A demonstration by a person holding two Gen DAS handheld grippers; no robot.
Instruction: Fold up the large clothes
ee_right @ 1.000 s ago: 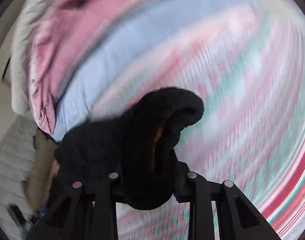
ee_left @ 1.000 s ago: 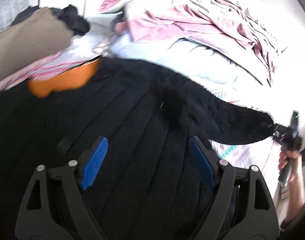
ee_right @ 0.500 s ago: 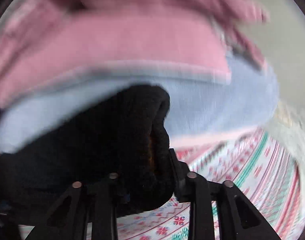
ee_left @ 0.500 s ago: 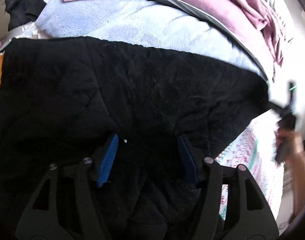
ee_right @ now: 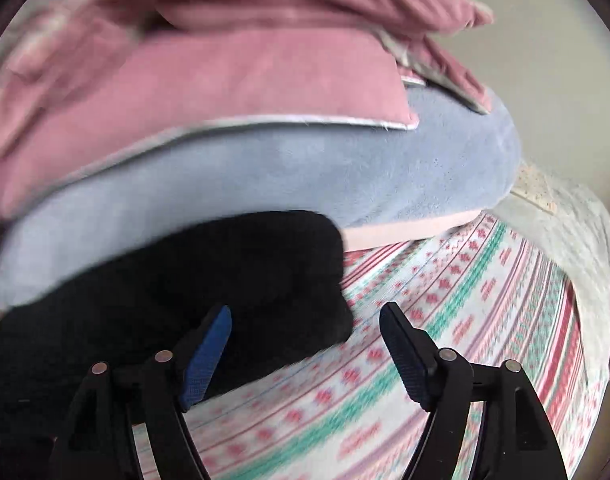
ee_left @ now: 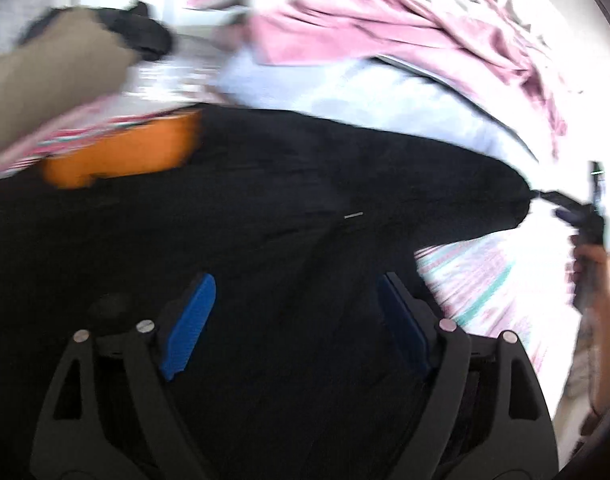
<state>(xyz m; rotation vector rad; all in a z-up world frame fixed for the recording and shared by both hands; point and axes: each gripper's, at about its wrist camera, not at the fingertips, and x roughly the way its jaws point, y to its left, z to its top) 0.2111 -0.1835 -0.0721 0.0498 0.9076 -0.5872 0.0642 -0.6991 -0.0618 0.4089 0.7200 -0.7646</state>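
Observation:
A black quilted jacket [ee_left: 265, 240] with orange lining [ee_left: 121, 156] lies spread on the patterned bed sheet [ee_right: 445, 320]. My left gripper [ee_left: 295, 316] hovers over the jacket body. Its jaws are opening wide, and the blue pads [ee_left: 189, 320] press on nothing. The jacket's sleeve stretches right towards my right gripper [ee_left: 581, 216], which a hand holds. In the right wrist view the sleeve end [ee_right: 233, 276] lies flat on the sheet by the left finger. My right gripper [ee_right: 305, 344] is opening there, with only bare sheet between its pads.
A pale blue blanket [ee_right: 305, 172] and a pink blanket [ee_right: 225, 80] are heaped just behind the jacket. A beige garment [ee_left: 53, 68] and a dark one [ee_left: 141, 32] lie at the back left. A white cover [ee_right: 577, 232] lies at the sheet's right edge.
My right gripper let go of the black sleeve end, which now lies on the sheet. My left gripper narrowed over the jacket, then widened again, and its view swung back to the orange lining.

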